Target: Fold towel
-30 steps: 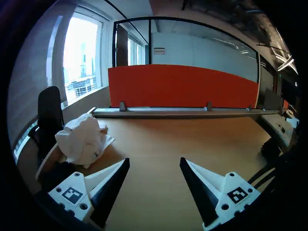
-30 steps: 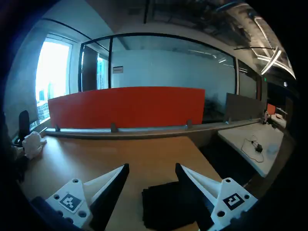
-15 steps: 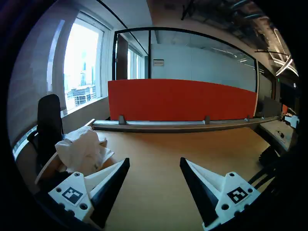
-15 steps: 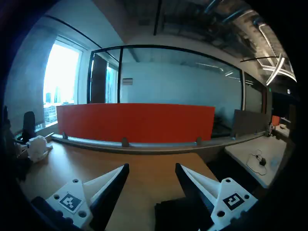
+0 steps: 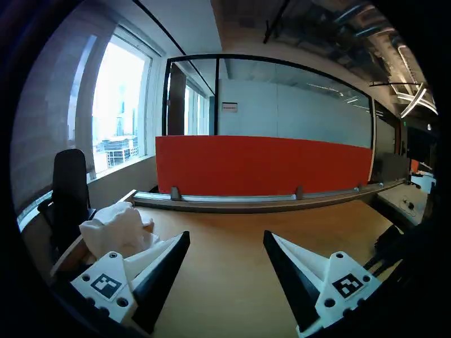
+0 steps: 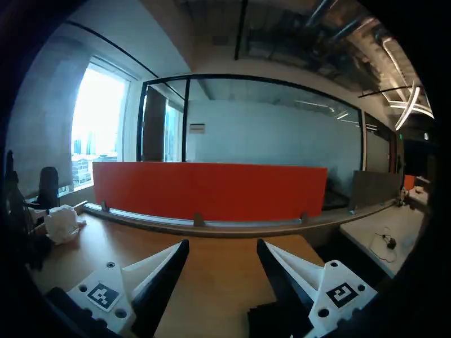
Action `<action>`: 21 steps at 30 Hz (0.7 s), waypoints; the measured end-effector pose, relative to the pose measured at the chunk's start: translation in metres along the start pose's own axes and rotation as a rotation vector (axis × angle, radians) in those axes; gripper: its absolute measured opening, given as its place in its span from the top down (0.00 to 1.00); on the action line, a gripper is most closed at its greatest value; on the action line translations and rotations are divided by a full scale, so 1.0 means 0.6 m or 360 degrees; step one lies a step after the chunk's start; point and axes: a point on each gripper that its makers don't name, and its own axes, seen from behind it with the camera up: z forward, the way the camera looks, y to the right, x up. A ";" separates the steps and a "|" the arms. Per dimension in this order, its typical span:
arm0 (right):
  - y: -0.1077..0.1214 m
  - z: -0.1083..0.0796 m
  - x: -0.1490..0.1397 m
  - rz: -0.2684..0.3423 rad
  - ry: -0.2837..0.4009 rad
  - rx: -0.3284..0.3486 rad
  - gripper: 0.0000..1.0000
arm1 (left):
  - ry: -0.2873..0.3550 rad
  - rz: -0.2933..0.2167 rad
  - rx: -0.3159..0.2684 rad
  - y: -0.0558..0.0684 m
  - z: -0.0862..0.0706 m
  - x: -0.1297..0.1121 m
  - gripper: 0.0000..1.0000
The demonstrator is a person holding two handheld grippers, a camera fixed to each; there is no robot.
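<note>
A crumpled white towel (image 5: 115, 231) lies in a heap at the left end of the wooden desk (image 5: 237, 236), just beyond my left gripper's left finger. My left gripper (image 5: 226, 248) is open, holding nothing, above the desk. In the right gripper view the same towel (image 6: 63, 223) is small and far off at the left. My right gripper (image 6: 222, 256) is open with nothing between its fingers, over the desk (image 6: 220, 265). A dark folded item (image 6: 276, 318) lies low on the desk, partly behind the right finger.
An orange divider panel (image 5: 259, 166) runs along the desk's far edge. A black office chair (image 5: 67, 191) stands at the left by the window. Another desk (image 6: 383, 239) with a cable lies to the right.
Both views have tilted upward: desk, divider and towel sit lower in frame, more ceiling shows. The dark folded item has slid toward the bottom edge of the right gripper view. Both grippers stayed open.
</note>
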 end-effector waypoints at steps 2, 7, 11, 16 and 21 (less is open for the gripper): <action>-0.011 0.002 0.006 0.0004 0.0010 0.0006 0.07 | 0.0018 0.0000 -0.0001 0.000 0.000 0.007 0.03; -0.034 0.005 0.021 -0.0003 0.0039 0.0016 0.06 | 0.0044 0.0003 -0.0001 -0.003 -0.001 0.014 0.03; -0.042 0.007 0.028 -0.0017 0.0048 0.0002 0.06 | 0.0053 0.0001 -0.0001 -0.007 -0.003 0.015 0.03; -0.053 0.010 0.032 -0.0017 0.0051 0.0000 0.06 | 0.0067 -0.0001 -0.0014 -0.007 -0.003 0.018 0.03; -0.061 0.012 0.036 0.0009 0.0052 -0.0007 0.06 | 0.0090 -0.0001 -0.0018 -0.007 -0.005 0.021 0.03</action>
